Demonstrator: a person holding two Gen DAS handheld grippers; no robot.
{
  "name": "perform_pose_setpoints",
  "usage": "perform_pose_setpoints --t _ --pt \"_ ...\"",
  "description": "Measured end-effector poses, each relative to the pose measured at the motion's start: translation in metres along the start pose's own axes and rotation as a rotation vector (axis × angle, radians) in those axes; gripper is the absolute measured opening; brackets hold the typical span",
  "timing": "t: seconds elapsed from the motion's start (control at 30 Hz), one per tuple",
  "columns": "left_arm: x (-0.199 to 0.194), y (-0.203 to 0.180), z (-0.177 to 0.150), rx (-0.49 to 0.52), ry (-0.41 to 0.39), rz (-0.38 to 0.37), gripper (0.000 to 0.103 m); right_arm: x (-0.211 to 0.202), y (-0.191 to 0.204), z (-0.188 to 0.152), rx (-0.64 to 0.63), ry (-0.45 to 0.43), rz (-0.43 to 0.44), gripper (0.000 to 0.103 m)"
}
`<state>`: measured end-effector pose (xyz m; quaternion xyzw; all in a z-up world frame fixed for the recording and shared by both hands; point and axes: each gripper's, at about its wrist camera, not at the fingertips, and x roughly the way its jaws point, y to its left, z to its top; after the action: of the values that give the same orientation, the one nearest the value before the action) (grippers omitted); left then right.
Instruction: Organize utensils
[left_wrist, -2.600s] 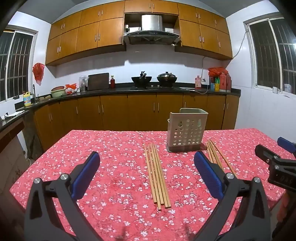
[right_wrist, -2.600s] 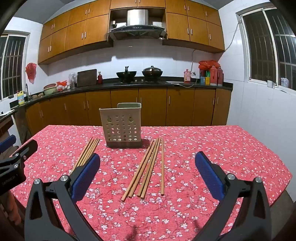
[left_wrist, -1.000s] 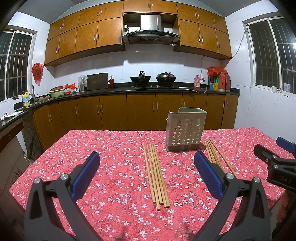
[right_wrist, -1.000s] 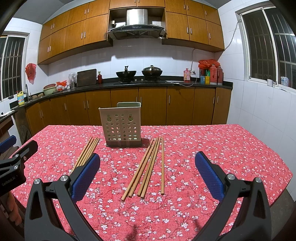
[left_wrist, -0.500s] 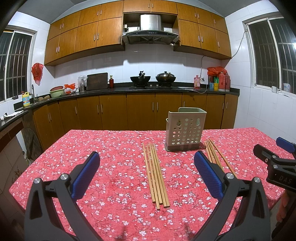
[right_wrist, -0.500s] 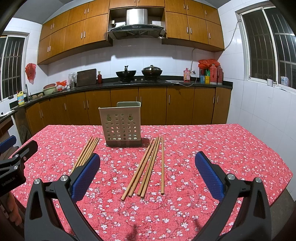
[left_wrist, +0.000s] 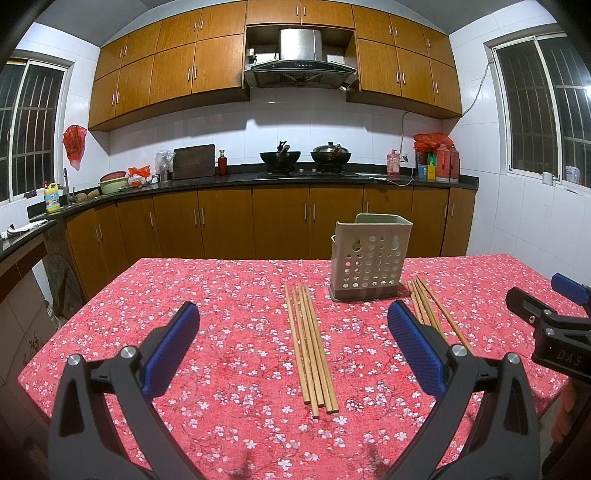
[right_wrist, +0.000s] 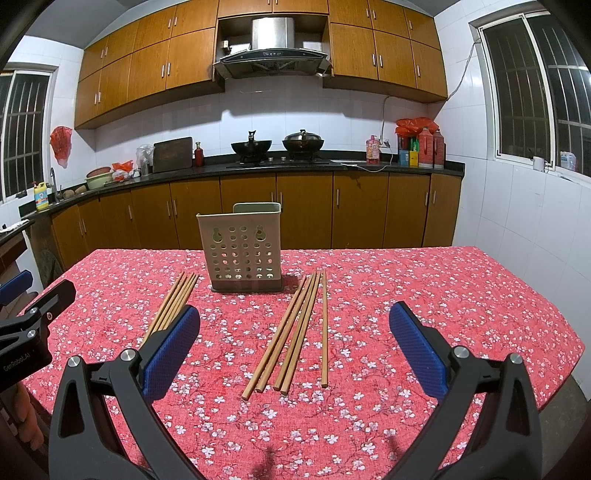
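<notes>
A beige perforated utensil holder (left_wrist: 369, 258) (right_wrist: 243, 251) stands upright on the red floral tablecloth (left_wrist: 221, 332) (right_wrist: 406, 295). Two bundles of wooden chopsticks lie flat, one on each side of it. The left bundle (left_wrist: 310, 343) (right_wrist: 173, 302) lies ahead of my left gripper (left_wrist: 293, 345), which is open and empty. The right bundle (right_wrist: 295, 328) (left_wrist: 430, 306) lies ahead of my right gripper (right_wrist: 295, 343), also open and empty. One chopstick (right_wrist: 324, 325) of the right bundle lies slightly apart. Both grippers hover above the table's near edge.
Behind the table runs a dark kitchen counter (left_wrist: 295, 177) with wooden cabinets, two woks, bottles and a cutting board. The other gripper shows at the view edge (left_wrist: 554, 332) (right_wrist: 26, 325). Windows flank both sides.
Both views have shifted only slightly; the grippers stay open and the chopsticks and holder have not moved.
</notes>
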<state>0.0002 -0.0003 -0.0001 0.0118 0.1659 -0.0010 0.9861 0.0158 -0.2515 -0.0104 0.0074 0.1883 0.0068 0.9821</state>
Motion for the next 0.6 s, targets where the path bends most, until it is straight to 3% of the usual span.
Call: perform_pose_setpoints --t 0.6 --pt "0.0021 0.0007 -0.0003 -0.004 0.010 0.004 0.099 0.0018 -0.0015 -0.0027 0.010 0.008 0.001 0.101"
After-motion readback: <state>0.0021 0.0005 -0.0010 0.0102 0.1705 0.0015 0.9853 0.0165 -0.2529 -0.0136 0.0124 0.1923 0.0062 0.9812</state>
